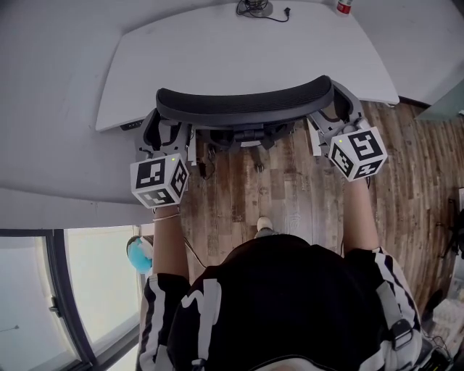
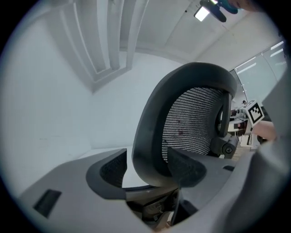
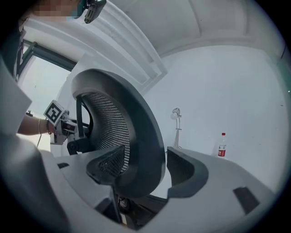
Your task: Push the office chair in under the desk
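Note:
The black office chair's curved backrest stands against the front edge of the white desk, its seat hidden beneath. My left gripper straddles the backrest's left end and my right gripper straddles its right end. In the left gripper view the chair's frame and mesh fill the space between the jaws of the left gripper, with a sliver of desk showing beside the left pad. In the right gripper view the chair frame sits between the jaws of the right gripper, a thin gap by the right pad. Both are open.
A red-capped bottle and a small stand with a cable sit at the desk's far edge. Wood floor lies behind the chair, where a person's foot stands. A grey ledge and a window run along the left.

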The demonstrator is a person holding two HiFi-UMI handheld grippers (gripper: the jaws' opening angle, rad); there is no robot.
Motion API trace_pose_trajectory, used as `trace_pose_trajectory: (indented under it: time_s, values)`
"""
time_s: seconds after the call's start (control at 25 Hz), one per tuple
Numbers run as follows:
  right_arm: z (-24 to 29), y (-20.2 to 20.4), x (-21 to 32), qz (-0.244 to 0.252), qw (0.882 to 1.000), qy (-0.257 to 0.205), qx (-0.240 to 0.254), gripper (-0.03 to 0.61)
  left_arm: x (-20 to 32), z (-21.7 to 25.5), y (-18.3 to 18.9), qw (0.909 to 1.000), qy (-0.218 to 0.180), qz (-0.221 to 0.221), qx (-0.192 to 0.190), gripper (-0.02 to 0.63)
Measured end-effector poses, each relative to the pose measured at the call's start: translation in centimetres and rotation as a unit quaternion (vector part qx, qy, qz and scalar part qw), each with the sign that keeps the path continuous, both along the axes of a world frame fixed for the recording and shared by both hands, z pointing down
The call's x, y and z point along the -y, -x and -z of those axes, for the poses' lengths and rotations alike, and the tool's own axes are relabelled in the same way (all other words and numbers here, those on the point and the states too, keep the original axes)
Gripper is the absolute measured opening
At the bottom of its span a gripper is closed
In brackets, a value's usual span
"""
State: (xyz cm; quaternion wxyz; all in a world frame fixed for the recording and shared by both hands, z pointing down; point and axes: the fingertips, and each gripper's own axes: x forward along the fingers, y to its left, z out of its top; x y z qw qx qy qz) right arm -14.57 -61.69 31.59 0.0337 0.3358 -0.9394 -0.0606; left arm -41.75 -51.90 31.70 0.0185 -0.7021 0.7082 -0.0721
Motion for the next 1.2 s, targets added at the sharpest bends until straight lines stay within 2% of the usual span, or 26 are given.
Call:
trace_pose_trajectory:
  time_s: [0.8,1.2]
  values:
    - [0.3,-2.3,-4.1,-0.027,1.0,-0.003,0.015,0.284,-3.5,0.4,-2.2,0.9999,-0.013,-0.006,-0.005,0.273]
    - [0.5,-2.3,-6.9,-0.026,0.999,-0.009,0.025,0.284,-5.7,0.2,-2.9,0.9997,-0.019,-0.01,-0.012,0.272]
